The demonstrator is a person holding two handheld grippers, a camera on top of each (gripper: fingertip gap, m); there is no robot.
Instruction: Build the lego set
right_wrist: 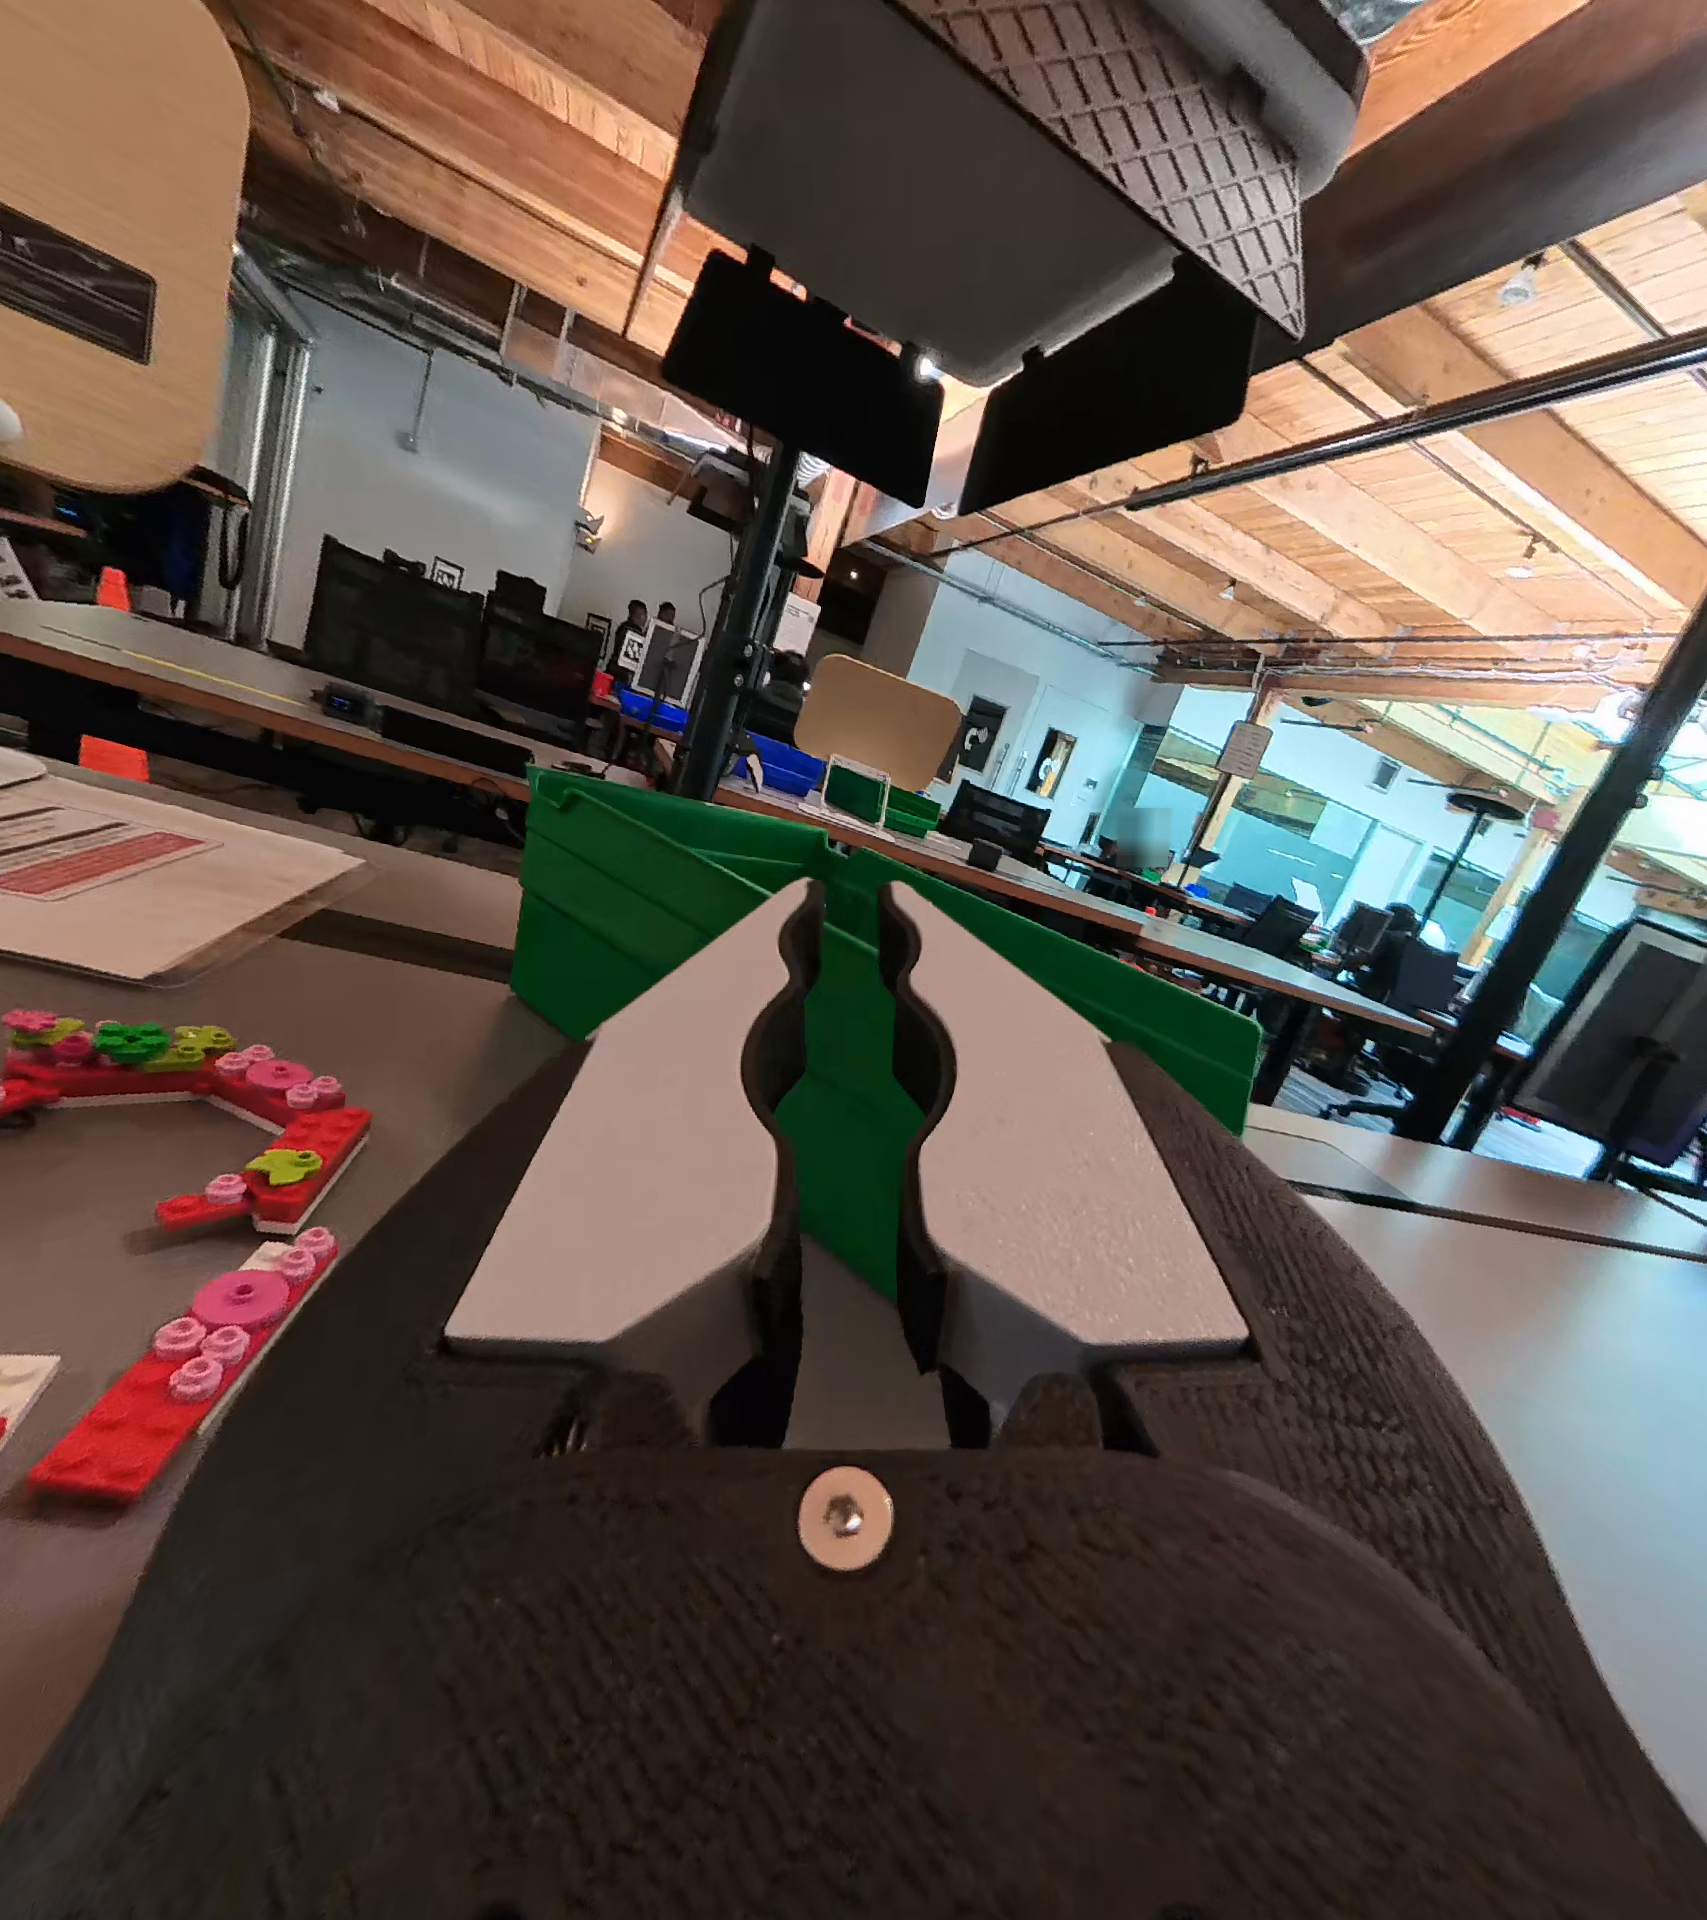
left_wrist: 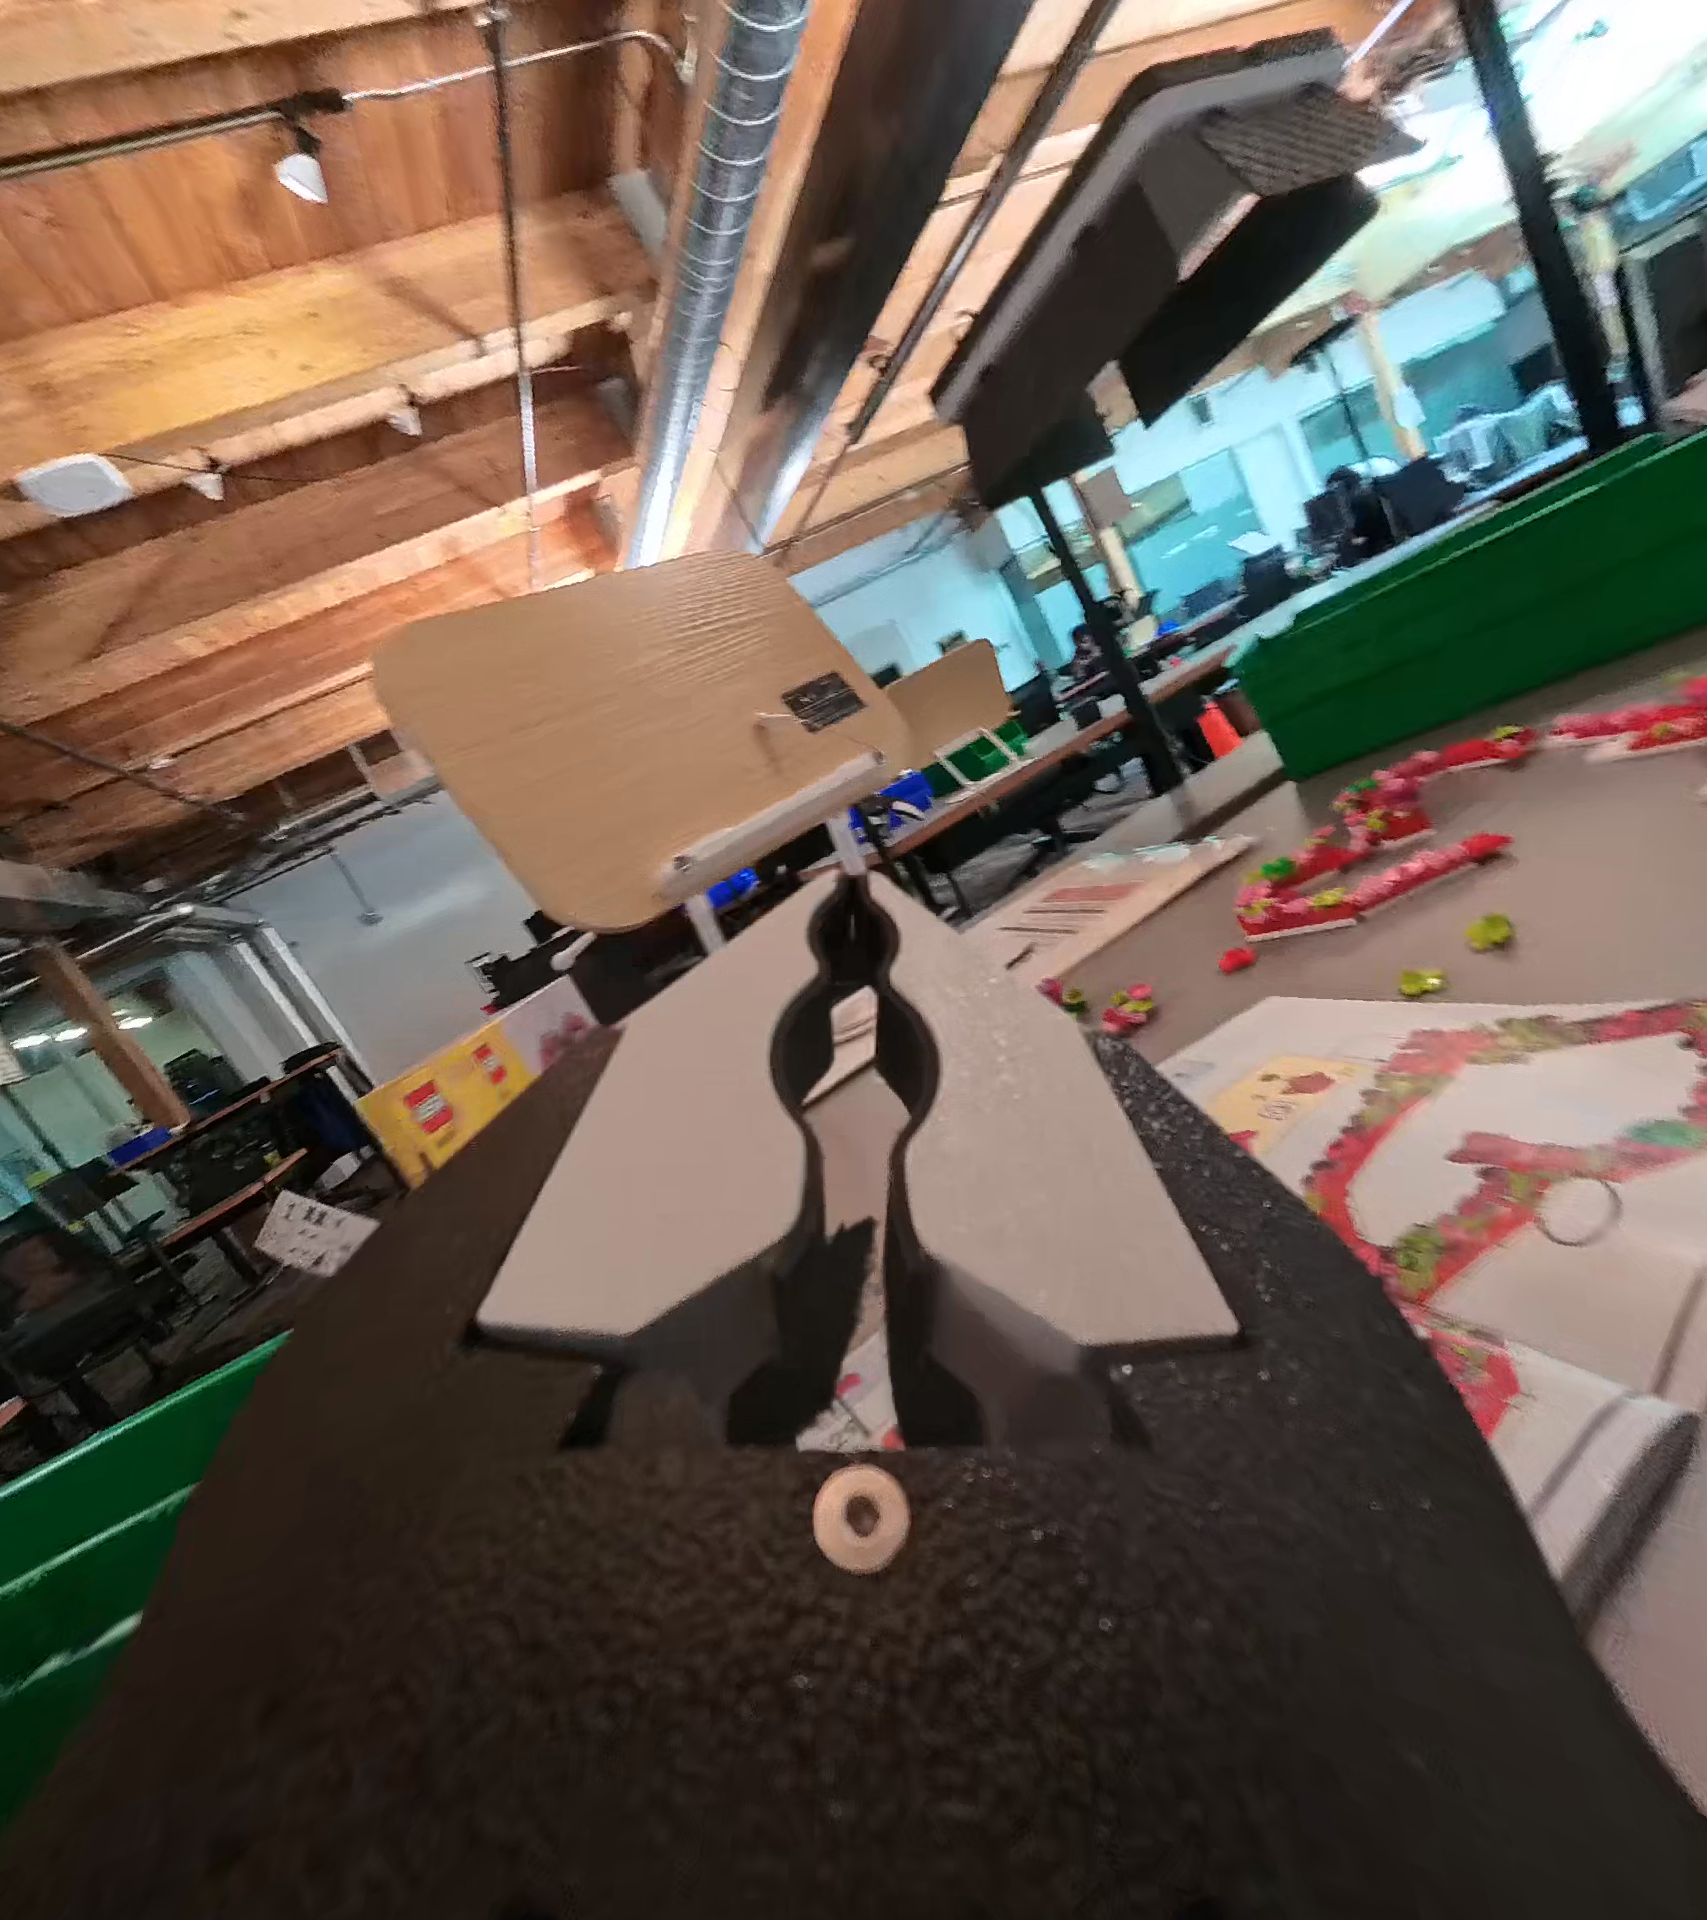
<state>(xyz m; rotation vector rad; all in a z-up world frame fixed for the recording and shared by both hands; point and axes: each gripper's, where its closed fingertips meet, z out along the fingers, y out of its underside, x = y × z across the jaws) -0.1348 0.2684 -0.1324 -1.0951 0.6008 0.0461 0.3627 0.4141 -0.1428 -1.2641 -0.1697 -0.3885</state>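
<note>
Red lego sections studded with pink and lime flowers lie on the grey table, at the right of the left wrist view [left_wrist: 1348, 873] and at the left of the right wrist view [right_wrist: 205, 1091]. A red strip with pink flowers [right_wrist: 194, 1361] lies close to my right gripper's left side. The open instruction booklet [left_wrist: 1555, 1143] lies right of my left gripper. My left gripper [left_wrist: 854, 888] is raised and tilted, with its tips touching and nothing seen between them. My right gripper [right_wrist: 851, 896] sits low over the table with a narrow gap between its tips. It is empty and points at a green bin [right_wrist: 641, 914].
Loose lime [left_wrist: 1490, 932], red [left_wrist: 1236, 958] and pink [left_wrist: 1129, 1006] pieces lie on the table. Green bins stand at the back right [left_wrist: 1503, 644] and the lower left [left_wrist: 49, 1558]. A wooden board on a stand [left_wrist: 620, 727], a printed sheet [right_wrist: 101, 883] and a yellow box [left_wrist: 444, 1101] are nearby. A lamp hangs overhead [right_wrist: 932, 187]. The left gripper's tips are roughly 50 centimetres from the right gripper's.
</note>
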